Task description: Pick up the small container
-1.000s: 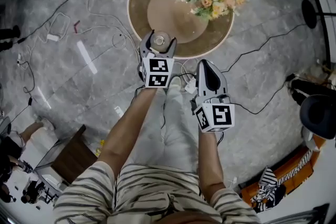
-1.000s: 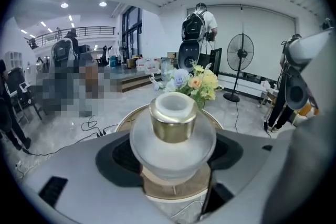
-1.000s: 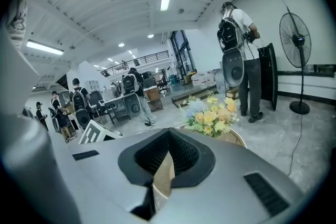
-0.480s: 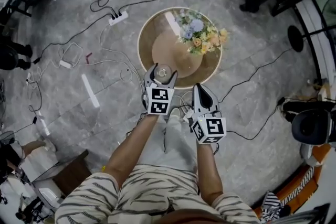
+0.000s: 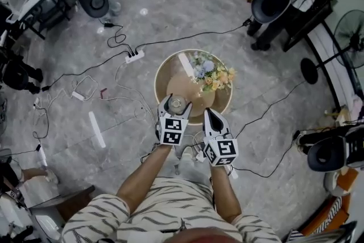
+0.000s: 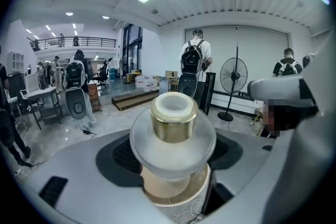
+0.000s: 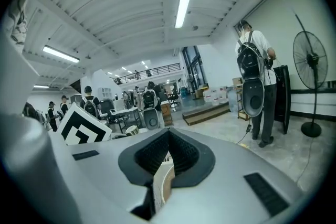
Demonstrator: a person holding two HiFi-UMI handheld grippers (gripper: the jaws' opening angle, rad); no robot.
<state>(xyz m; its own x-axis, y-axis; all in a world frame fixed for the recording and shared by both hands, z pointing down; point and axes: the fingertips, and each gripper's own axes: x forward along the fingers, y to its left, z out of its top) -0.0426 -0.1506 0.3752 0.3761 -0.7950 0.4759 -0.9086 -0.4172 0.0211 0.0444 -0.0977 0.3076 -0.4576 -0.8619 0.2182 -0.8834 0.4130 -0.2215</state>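
Note:
The small container (image 5: 176, 103) is a frosted glass jar with a gold collar and a white top (image 6: 173, 131). My left gripper (image 5: 175, 104) is shut on it, the black pads pressing its round body from both sides (image 6: 171, 150). The jar is held upright, high above the round brown table (image 5: 175, 86), over the table's near edge in the head view. My right gripper (image 5: 209, 114) hangs beside it on the right, shut and with nothing in it (image 7: 168, 150). Through the slit between its jaws a strip of the table shows.
A bunch of flowers (image 5: 210, 73) stands on the table's right half. Cables and a power strip (image 5: 135, 56) lie on the grey floor. Office chairs (image 5: 94, 0), a standing fan (image 5: 349, 41) and people with backpacks (image 6: 196, 57) are around the room.
Both grippers have risen well above the table, the left one carrying the jar. The table and floor now look smaller and farther below.

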